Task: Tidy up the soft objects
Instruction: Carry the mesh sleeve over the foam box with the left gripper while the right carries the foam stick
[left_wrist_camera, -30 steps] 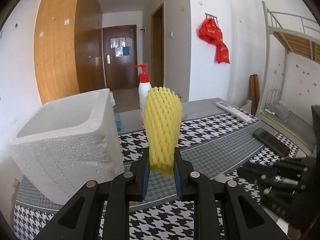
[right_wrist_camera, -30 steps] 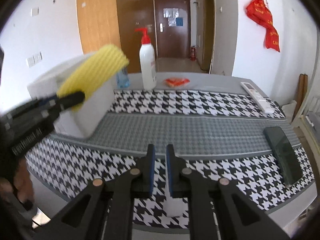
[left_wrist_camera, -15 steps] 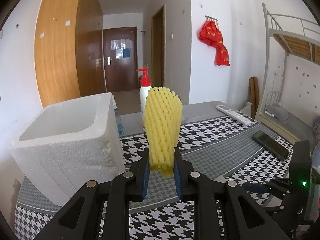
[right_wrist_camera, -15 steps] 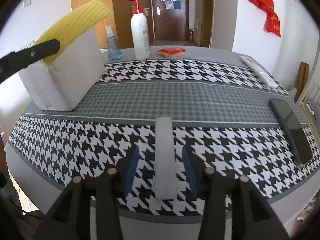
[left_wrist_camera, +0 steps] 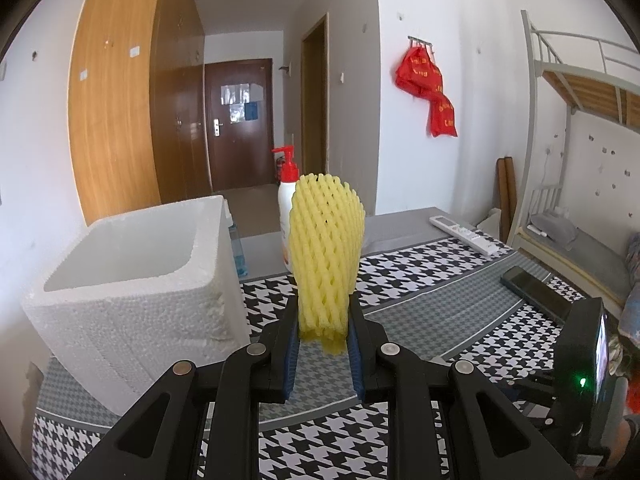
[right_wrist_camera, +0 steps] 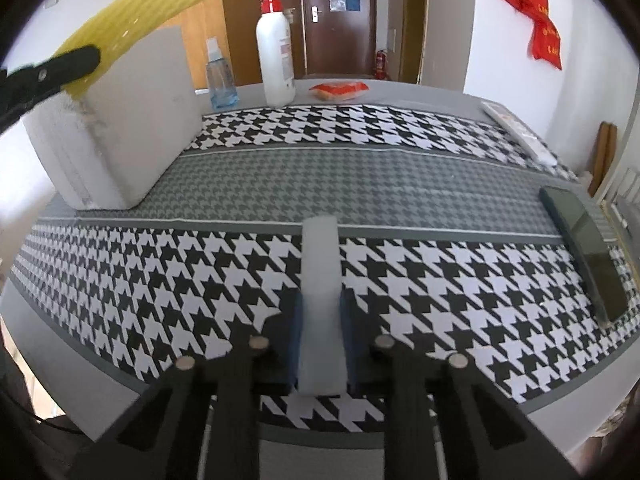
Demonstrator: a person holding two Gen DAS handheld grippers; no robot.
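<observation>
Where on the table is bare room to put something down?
The grey band is bare between the white foam box and the black phone. The houndstooth strip either side of the white foam bar is also free. The back edge is crowded: pump bottle, spray bottle, red packet.

The yellow foam net sleeve (left_wrist_camera: 326,248) looks soft and open-meshed. The white foam box (left_wrist_camera: 132,280) is grainy, beaded polystyrene, matt. The white foam strip (right_wrist_camera: 321,304) seems smooth and matt. A woven houndstooth cloth (right_wrist_camera: 360,184) covers the table. The phone (right_wrist_camera: 582,252) is glossy glass; the pump bottle (right_wrist_camera: 275,60) smooth plastic. Matt black plastic fingers (left_wrist_camera: 360,344).
</observation>
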